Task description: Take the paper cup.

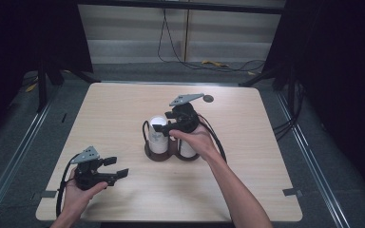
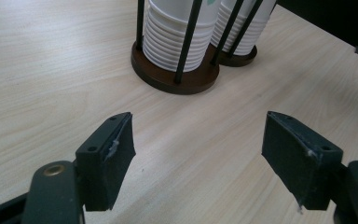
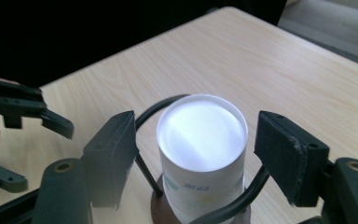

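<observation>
Bare table (image 1: 123,109) all around; 2 rod-caged cup stacks (image 1: 159,135) at centre.

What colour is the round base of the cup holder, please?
Dark brown, clearest in the left gripper view: the base under the stacked white cups.

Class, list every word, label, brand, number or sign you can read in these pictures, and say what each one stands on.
No text can be read.
Cup stack: a small greenish print low on its side, seen in the right gripper view, too blurred to read.
Second stack: a green mark at the top edge of the left gripper view, cut off and unreadable.
Table, holder and both claws: no writing visible.
</observation>
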Demonstrator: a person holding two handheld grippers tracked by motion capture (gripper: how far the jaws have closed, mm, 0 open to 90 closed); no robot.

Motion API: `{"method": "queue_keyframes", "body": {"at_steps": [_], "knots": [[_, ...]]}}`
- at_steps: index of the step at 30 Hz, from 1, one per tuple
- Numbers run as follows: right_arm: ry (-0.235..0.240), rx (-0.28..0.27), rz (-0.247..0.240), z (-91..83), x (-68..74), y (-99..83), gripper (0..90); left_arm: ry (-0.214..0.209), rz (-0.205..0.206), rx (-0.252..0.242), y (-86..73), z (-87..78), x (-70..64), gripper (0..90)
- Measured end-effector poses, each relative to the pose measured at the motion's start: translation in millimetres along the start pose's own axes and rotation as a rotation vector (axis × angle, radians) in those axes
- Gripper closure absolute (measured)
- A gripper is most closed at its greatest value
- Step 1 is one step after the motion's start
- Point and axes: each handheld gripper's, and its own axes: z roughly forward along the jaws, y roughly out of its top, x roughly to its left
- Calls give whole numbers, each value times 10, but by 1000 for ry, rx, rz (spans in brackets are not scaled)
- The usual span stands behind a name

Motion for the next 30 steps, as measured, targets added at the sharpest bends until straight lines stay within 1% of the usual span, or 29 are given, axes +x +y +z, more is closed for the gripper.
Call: {"method": "queue_keyframes", "body": {"at_steps": [1,2,3,6,7,8,9,10,11,12,13,15,16,17,18,19,21,23,24,25,26,27,28,29,30], "knots": [[-21,35,-14,46,-1,16,298,0,-2,-1,0,3,-2,252],[-21,35,-14,46,-1,16,298,-1,-2,0,0,5,-3,252],[-24,62,-14,81,-8,38,299,-1,1,3,1,6,-5,252],[-29,69,-26,98,3,64,302,-2,3,4,2,5,-8,252],[-18,75,-22,117,3,82,296,-2,-2,2,1,7,-10,252],[-18,75,-22,117,3,82,296,-2,-3,2,1,7,-9,252],[-19,87,-33,136,7,100,292,-2,-3,2,0,7,-8,252],[-19,87,-33,136,7,100,292,-3,-3,2,1,8,-8,252],[-23,104,-38,154,18,126,284,2,-1,4,0,10,-11,252],[-23,104,-38,154,18,126,284,2,-1,4,0,10,-11,252],[-22,120,-39,179,24,152,281,2,0,5,0,10,-13,252],[-26,123,-42,191,17,157,280,1,2,3,1,7,-13,252],[-28,140,-41,209,6,162,274,2,6,7,0,6,-12,252],[-34,146,-27,236,-24,158,275,1,5,6,-2,8,-14,252],[-34,146,-27,236,-24,158,275,1,5,6,-2,8,-14,252],[-24,145,-21,250,-36,154,275,-1,7,7,-2,9,-16,252],[-25,173,-24,276,-56,163,278,-2,9,10,-2,11,-18,252],[-25,179,-22,282,-54,167,279,-4,10,11,-1,14,-21,252],[-21,191,-19,294,-56,175,284,-4,10,11,-1,15,-21,252],[-28,201,-13,305,-49,182,284,-3,11,12,-1,15,-22,252],[-24,217,-18,317,-46,189,284,-1,11,12,-1,17,-23,252],[-31,233,-25,331,-37,190,285,-1,12,12,0,17,-24,252],[-31,233,-25,331,-37,190,285,-1,12,12,0,17,-24,252],[-36,261,-22,354,-37,185,284,-3,15,14,1,14,-23,252],[-36,261,-22,354,-37,185,284,-3,14,14,1,13,-23,252]]}}
